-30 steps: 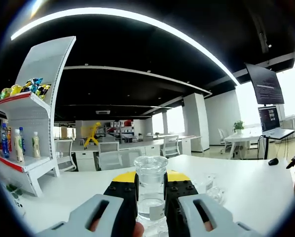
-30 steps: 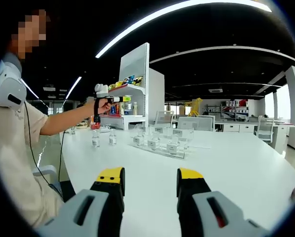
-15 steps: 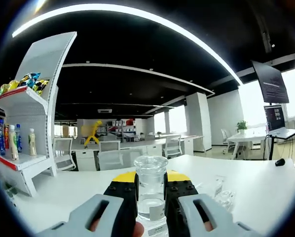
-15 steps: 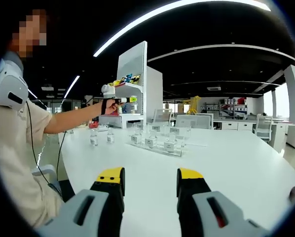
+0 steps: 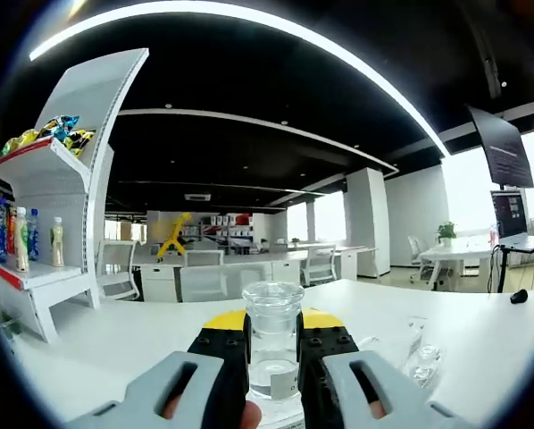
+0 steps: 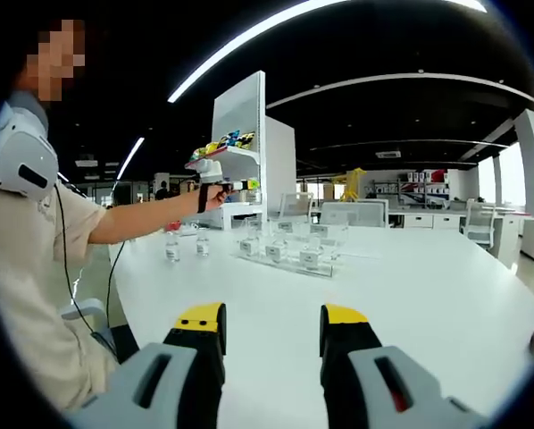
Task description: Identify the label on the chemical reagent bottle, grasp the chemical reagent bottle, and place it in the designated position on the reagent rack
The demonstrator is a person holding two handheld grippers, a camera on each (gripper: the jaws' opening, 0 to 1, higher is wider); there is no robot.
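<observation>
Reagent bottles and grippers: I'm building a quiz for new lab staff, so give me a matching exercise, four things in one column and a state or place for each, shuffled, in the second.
Things:
1. left gripper
2. right gripper
3. clear reagent bottle
4. two small bottles

States or places:
A. open, nothing between the jaws
B. standing on the white table, left of the reagent rack
C. shut on a bottle
D. clamped between yellow-tipped jaws

Pairs: 1-C, 2-A, 3-D, 4-B
</observation>
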